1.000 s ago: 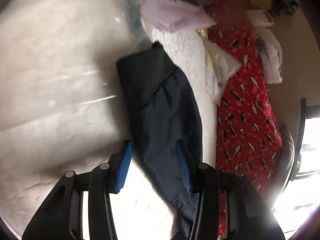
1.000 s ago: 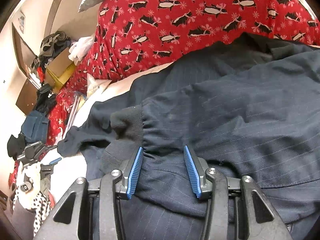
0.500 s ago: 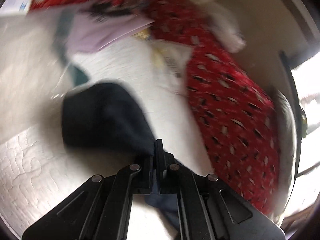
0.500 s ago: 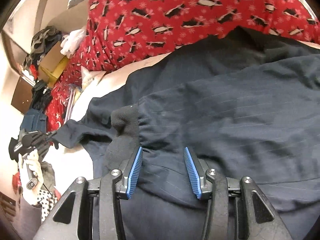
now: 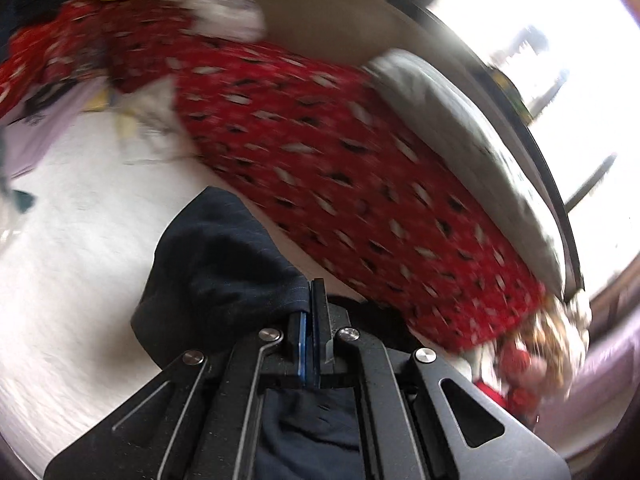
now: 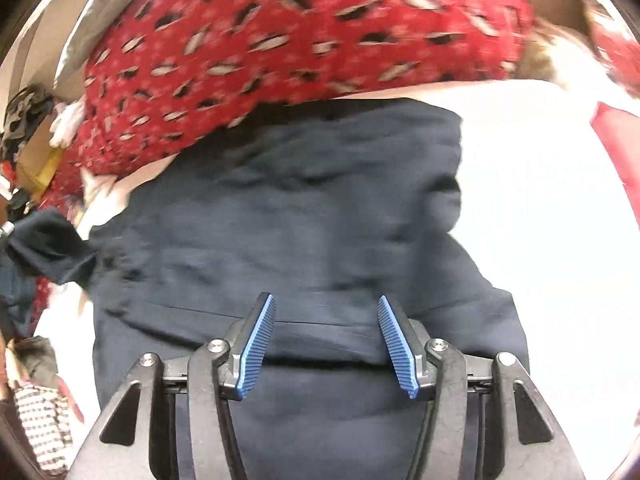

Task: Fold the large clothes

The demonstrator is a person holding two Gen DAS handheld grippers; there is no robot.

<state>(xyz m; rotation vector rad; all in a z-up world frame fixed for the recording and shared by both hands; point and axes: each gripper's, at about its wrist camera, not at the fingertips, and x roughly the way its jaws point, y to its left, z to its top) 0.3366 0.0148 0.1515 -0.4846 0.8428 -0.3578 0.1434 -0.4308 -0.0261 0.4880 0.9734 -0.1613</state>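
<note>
dark navy pinstriped garment, rumpled across white bedding.

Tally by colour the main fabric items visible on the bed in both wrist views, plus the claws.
Navy: 1, the garment, pinched at one end by the shut left claw.
Red: 1, the patterned blanket.
White: 1, the bed cover.
Claws: 2, counting the right claw, its jaws opening above the garment with nothing gripped.
Total: 5

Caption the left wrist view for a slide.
Left gripper shut on the navy pinstriped garment, above the white bedspread.
</note>
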